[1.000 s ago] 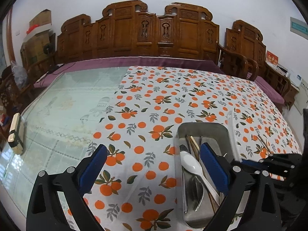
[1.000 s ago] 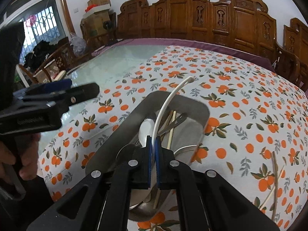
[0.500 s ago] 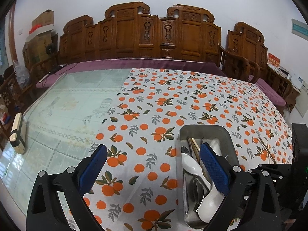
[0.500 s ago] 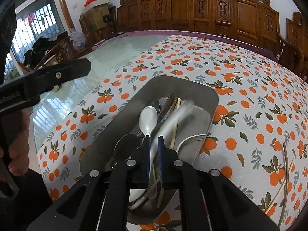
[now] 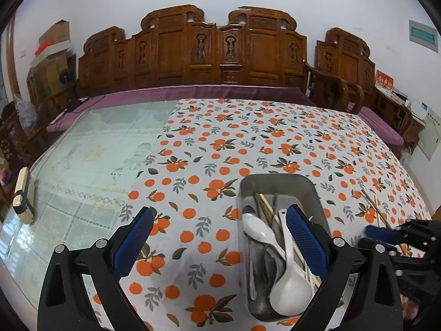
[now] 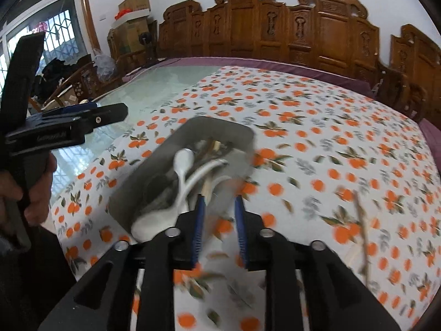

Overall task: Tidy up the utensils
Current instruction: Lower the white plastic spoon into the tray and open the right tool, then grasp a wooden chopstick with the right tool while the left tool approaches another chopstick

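Release step: right tool (image 6: 219,215), jaws just parted and empty, next needs the chopsticks (image 6: 363,227) at three o'clock of the tray (image 6: 220,127); left tool (image 5: 219,240) gapes wide, empty.

The right tongs (image 6: 219,227), just been opening, hang empty beside the metal tray (image 6: 220,127) of spoons.
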### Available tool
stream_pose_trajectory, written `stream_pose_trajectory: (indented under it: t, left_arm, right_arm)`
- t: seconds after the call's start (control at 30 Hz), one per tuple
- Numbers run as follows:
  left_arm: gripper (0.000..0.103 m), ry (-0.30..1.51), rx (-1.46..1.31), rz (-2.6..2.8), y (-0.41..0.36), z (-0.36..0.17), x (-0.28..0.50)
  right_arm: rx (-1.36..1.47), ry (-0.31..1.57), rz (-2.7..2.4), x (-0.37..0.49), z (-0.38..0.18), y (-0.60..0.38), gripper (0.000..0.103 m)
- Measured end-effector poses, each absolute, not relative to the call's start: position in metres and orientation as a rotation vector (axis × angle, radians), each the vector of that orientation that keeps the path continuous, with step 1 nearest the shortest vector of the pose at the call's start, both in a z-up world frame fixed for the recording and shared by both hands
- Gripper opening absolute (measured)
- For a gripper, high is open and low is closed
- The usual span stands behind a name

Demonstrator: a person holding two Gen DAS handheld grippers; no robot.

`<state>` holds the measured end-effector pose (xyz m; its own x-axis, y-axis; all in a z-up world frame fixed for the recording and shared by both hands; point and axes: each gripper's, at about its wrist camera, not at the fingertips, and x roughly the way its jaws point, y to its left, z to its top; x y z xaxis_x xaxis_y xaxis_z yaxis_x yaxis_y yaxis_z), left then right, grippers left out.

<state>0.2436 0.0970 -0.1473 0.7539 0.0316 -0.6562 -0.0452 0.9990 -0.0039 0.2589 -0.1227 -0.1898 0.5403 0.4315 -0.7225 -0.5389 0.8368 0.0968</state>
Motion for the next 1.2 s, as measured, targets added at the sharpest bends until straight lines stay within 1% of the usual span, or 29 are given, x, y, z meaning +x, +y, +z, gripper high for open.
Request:
stream_pose_trajectory:
  t: [0.17, 0.3, 0.57, 0.87, 0.97, 1.03, 1.1, 1.2]
  left_arm:
    - [0.093, 0.714, -0.011, 0.016, 0.082, -0.147, 0.236]
    - [0.093, 0.717, -0.006, -0.018, 0.065, -0.147, 0.228]
    - [0.093, 0.745, 0.037, -0.103, 0.022, -0.150, 0.206]
    - [0.093, 0.783, 0.062, -0.174, -0.026, -0.156, 0.184]
    - [0.093, 0.796, 0.061, -0.183, -0.036, -0.161, 0.180]
    - [0.093, 0.807, 0.060, -0.192, -0.043, -0.164, 0.177]
    - [0.093, 0.821, 0.060, -0.205, -0.050, -0.167, 0.175]
    - [0.093, 0.834, 0.079, -0.214, -0.059, -0.170, 0.176]
  right_arm:
    - [-0.179, 0.810, 0.514, 0.240, -0.180, -0.171, 0.045]
    - [-0.193, 0.819, 0.451, 0.227, -0.179, -0.211, 0.046]
    - [-0.136, 0.849, 0.340, 0.208, -0.183, -0.279, 0.046]
    - [-0.134, 0.891, 0.314, 0.207, -0.206, -0.310, 0.046]
    - [-0.129, 0.915, 0.337, 0.211, -0.218, -0.314, 0.039]
    - [-0.128, 0.926, 0.340, 0.215, -0.224, -0.315, 0.039]
    - [-0.134, 0.937, 0.350, 0.221, -0.230, -0.313, 0.036]
    - [-0.139, 0.953, 0.357, 0.232, -0.238, -0.308, 0.036]
